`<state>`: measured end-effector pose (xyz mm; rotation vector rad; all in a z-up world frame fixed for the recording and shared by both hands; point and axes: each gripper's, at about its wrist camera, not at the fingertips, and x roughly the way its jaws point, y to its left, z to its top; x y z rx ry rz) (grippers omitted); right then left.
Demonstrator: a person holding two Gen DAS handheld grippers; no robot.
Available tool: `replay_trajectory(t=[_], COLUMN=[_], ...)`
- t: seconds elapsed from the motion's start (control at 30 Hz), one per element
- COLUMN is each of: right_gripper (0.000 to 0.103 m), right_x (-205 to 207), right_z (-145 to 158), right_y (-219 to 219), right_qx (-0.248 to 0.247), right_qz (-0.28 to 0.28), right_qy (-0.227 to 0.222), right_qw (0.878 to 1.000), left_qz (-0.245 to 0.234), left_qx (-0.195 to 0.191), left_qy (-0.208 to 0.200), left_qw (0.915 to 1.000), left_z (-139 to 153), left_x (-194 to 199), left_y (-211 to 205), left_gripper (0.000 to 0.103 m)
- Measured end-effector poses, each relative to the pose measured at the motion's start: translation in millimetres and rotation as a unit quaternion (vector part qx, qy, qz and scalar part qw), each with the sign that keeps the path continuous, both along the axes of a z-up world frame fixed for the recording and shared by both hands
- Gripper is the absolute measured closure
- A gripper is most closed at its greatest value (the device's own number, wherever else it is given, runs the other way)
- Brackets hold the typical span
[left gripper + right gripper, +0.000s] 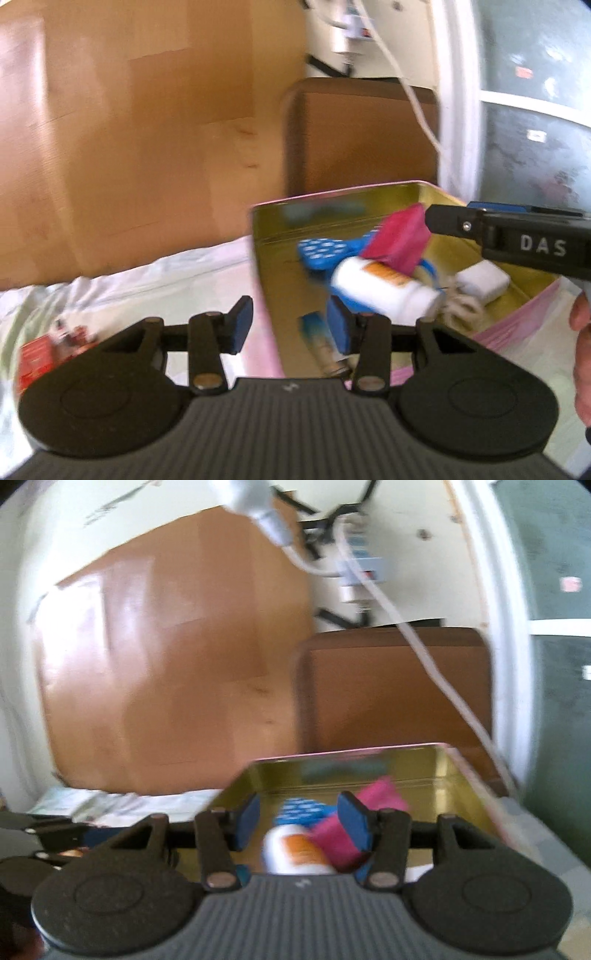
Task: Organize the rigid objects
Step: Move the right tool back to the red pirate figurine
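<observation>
Both grippers empty-jawed over the gold-lined tin

The left gripper [290,325] gapes at the tin [436,192] edge, the right gripper [303,821] gapes above it; inside lie a white bottle [384,291], pink packet [397,240], blue dotted piece [323,251]. Only the left view shows the white adapter [482,282], red packet [37,358] on the pale sheet [147,288]; cardboard boxes [177,664] behind.

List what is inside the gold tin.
The gold tin holds a white bottle with an orange label, a pink packet leaning over it, a blue dotted item, a white block and a blurred tube. Whatever lies beneath them is covered.
</observation>
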<state>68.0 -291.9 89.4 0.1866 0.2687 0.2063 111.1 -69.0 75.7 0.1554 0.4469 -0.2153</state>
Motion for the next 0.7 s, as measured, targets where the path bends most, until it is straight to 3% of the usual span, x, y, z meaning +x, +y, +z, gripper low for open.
replay_trajectory(t=[0.33, 0.5, 0.6, 0.7], right_gripper=[0.055, 0.055, 0.055, 0.055], right_x=[-0.3, 1.3, 3.6, 12.3], right_z=[9.7, 8.5, 1.5, -7.7], right_y=[103.3, 148.4, 176.5, 205.3], right_qx=[-0.032, -0.057, -0.076, -0.087], right_qz=[0.092, 0.131, 0.162, 0.188], right_qy=[0.002, 0.011, 0.024, 0.044], right_qw=[0.995, 0.99, 0.984, 0.977], left_qz=[0.082, 0.128, 0.183, 0.252], left_qx=[-0.023, -0.039, -0.057, -0.07], left_qy=[0.005, 0.001, 0.018, 0.031], left_qw=[0.9964, 0.9909, 0.9813, 0.9647], left_z=[-6.1, -24.1, -41.6, -55.4], left_x=[-15.9, -32.1, -36.1, -30.7], left_y=[87.4, 140.7, 184.8, 225.1], left_gripper=[0.056, 0.056, 0.056, 0.057])
